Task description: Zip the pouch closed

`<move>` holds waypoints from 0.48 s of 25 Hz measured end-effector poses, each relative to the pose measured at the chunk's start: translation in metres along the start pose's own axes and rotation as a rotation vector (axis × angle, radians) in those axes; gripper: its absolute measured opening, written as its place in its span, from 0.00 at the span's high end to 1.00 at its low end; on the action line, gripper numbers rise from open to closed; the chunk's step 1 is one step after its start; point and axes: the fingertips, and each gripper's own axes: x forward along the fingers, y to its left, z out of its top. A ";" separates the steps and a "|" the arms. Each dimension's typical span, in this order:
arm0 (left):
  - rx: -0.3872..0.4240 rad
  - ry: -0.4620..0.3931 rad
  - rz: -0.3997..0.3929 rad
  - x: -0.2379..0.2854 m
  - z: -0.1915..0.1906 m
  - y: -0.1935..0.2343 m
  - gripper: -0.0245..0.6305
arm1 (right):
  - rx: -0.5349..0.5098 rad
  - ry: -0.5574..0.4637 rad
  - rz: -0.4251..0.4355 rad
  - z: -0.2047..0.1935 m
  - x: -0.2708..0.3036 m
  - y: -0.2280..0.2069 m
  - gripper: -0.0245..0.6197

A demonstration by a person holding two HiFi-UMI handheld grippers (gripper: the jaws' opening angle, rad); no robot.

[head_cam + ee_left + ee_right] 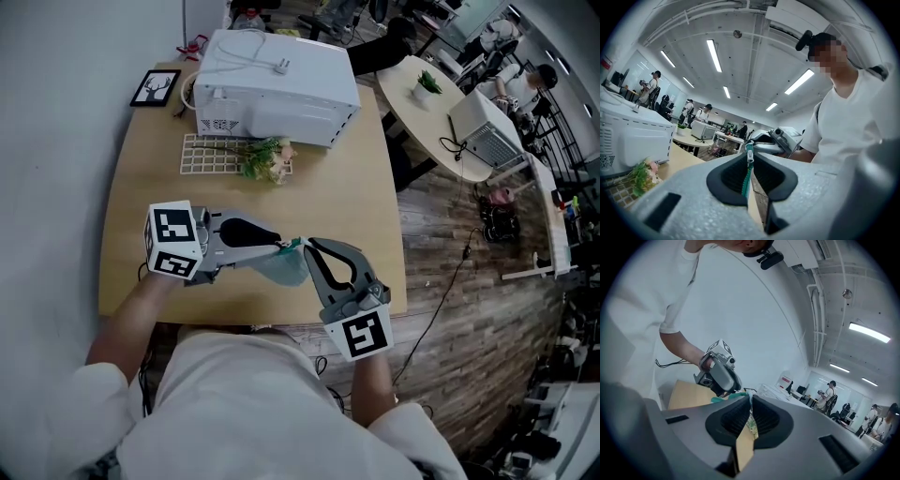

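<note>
Teal pouch (283,270) clamped by left hand-held gripper (277,244) and right hand-held gripper (306,247); body mostly hidden.

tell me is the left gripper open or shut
Shut: the left gripper has its fingers pressed on the pouch's teal zipper, white pull at the tips.

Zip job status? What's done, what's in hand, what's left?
Done: both grips are made, and the pouch hangs between the grippers.
In hand: the left gripper is shut on the zipper tape, with the white pull at its tips. The right gripper is shut on the pouch edge.
Left: how much zip remains open doesn't show.
</note>
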 end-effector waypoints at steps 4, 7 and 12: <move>0.015 0.011 -0.005 0.000 -0.002 0.002 0.89 | 0.019 -0.006 -0.004 -0.001 0.001 -0.001 0.93; 0.023 0.016 -0.002 -0.001 -0.002 0.002 0.89 | 0.027 -0.014 -0.008 0.000 0.002 -0.001 0.93; 0.026 0.020 0.009 -0.003 0.000 0.003 0.89 | 0.069 -0.026 -0.022 0.001 0.004 -0.002 0.94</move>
